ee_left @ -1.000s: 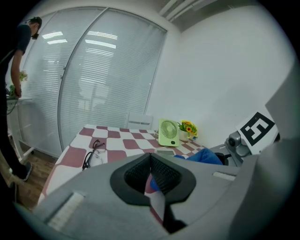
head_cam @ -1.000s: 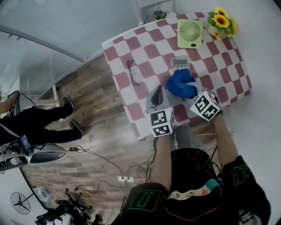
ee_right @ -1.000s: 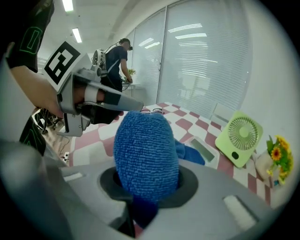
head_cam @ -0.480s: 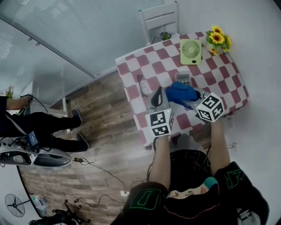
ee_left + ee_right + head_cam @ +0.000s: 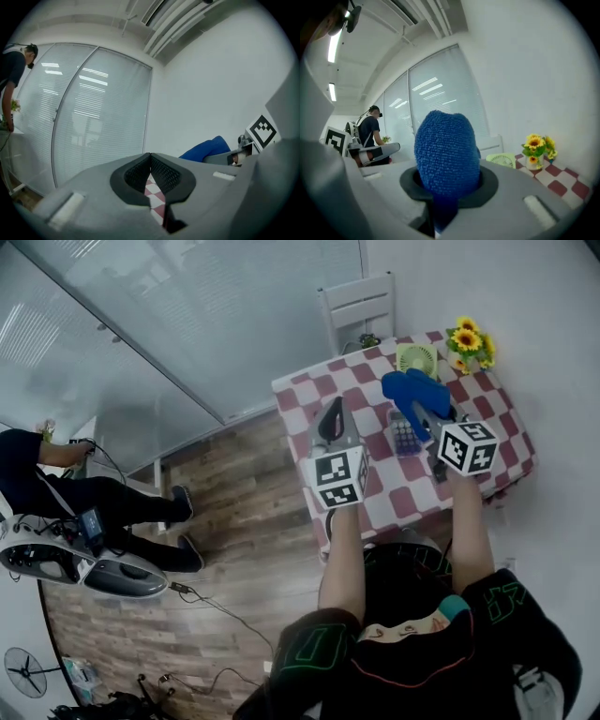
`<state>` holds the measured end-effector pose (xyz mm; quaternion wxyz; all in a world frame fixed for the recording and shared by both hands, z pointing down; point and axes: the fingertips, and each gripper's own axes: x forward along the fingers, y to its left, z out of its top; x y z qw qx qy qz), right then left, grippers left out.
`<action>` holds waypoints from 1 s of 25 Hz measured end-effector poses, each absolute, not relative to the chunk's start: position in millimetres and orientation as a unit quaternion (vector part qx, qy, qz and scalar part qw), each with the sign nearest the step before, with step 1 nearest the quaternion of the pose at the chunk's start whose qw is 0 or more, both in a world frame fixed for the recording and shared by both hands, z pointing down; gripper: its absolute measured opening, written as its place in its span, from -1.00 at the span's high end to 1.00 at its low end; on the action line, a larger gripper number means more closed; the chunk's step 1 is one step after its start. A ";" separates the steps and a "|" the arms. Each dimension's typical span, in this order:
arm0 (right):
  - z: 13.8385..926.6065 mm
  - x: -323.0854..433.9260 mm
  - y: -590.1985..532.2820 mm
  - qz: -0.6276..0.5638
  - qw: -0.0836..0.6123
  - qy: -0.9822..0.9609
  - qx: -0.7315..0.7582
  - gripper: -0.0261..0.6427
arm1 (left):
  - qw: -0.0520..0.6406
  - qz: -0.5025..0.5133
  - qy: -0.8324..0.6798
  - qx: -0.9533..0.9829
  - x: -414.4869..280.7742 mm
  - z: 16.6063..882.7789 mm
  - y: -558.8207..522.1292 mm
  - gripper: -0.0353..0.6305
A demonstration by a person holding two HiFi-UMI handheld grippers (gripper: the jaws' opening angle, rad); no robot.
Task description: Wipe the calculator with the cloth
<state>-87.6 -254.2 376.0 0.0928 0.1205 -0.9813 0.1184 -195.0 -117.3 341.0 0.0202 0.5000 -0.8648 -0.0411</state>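
The calculator (image 5: 405, 436) lies on the red-and-white checked table (image 5: 502, 418), its keys uncovered, between my two grippers. My right gripper (image 5: 424, 407) is shut on the blue cloth (image 5: 412, 390), which it holds up in the air above the table; in the right gripper view the cloth (image 5: 446, 150) bulges out of the jaws and hides them. My left gripper (image 5: 330, 416) is raised beside it over the table's left part, shut with nothing in it; its pads (image 5: 157, 171) meet at the tips. The left gripper view also catches the cloth (image 5: 206, 149) at the right.
A green fan (image 5: 415, 357) and a vase of sunflowers (image 5: 466, 340) stand at the table's far edge, with a white chair (image 5: 356, 301) behind it. A person (image 5: 37, 479) stands at a bench far left, on the wood floor (image 5: 234, 549).
Both grippers rose off the table. The right one lifted the cloth away from the calculator, whose keys now show. The head view swung so the table sits further up and right.
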 end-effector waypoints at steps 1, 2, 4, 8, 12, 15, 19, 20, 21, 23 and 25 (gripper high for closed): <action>368.2 -86.5 -256.8 0.113 0.081 -0.982 0.130 0.63 | 0.015 -0.043 -0.863 0.502 -195.4 335.9 -118.3 0.86; 361.0 -84.9 -259.0 0.106 0.069 -0.982 0.138 0.63 | 0.010 -0.045 -0.862 0.505 -195.6 331.5 -119.6 0.87; 347.5 -82.0 -263.4 0.092 0.047 -0.983 0.155 0.63 | 0.002 -0.047 -0.859 0.510 -197.0 324.1 -124.1 0.86; 327.1 -79.3 -272.0 0.064 0.020 -0.982 0.178 0.63 | -0.011 -0.042 -0.854 0.519 -198.9 311.2 -136.9 0.87; 315.9 -73.3 -282.7 0.048 0.007 -0.980 0.192 0.63 | -0.032 -0.037 -0.850 0.524 -198.4 300.0 -147.5 0.86; 310.8 -68.7 -287.8 0.043 0.001 -0.979 0.199 0.64 | -0.036 -0.034 -0.849 0.527 -197.0 295.9 -151.8 0.87; 308.0 -67.9 -290.3 0.036 -0.001 -0.979 0.203 0.64 | -0.040 -0.033 -0.847 0.529 -197.3 293.5 -155.0 0.86; 308.2 -67.7 -290.1 0.035 0.000 -0.979 0.203 0.63 | -0.038 -0.033 -0.847 0.529 -197.0 295.5 -155.5 0.87; 308.7 -67.5 -289.5 0.033 0.001 -0.979 0.203 0.63 | -0.037 -0.033 -0.847 0.530 -196.8 298.0 -155.8 0.86; 309.4 -67.9 -288.4 0.030 0.003 -0.979 0.202 0.63 | -0.033 -0.034 -0.846 0.531 -196.9 302.1 -156.0 0.86; 309.8 -68.8 -288.3 0.027 0.004 -0.979 0.203 0.63 | -0.029 -0.033 -0.847 0.530 -198.8 306.4 -156.6 0.86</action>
